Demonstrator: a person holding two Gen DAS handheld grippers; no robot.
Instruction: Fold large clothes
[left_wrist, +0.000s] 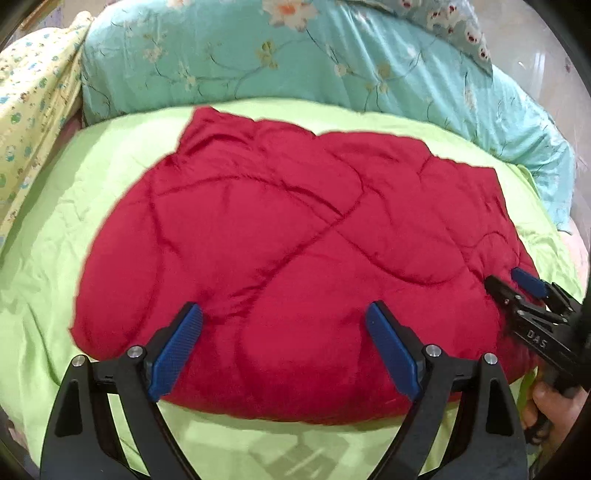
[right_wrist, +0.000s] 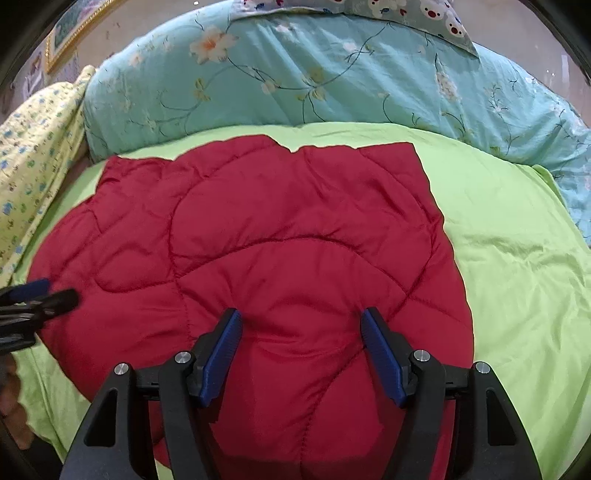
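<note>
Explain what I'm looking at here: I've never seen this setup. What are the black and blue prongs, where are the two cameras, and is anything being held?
No robot here: a person carries a hand-held gripper in each hand, each with a fisheye camera looking along its two blue-padded fingers. One picture comes from the left gripper, the other from the right gripper; the right one also shows at the edge of the left view. Both are open and hold nothing, poised above the near edge of a red quilted garment spread on a lime green sheet. Behind lie a turquoise floral duvet and a yellow patterned cloth.
</note>
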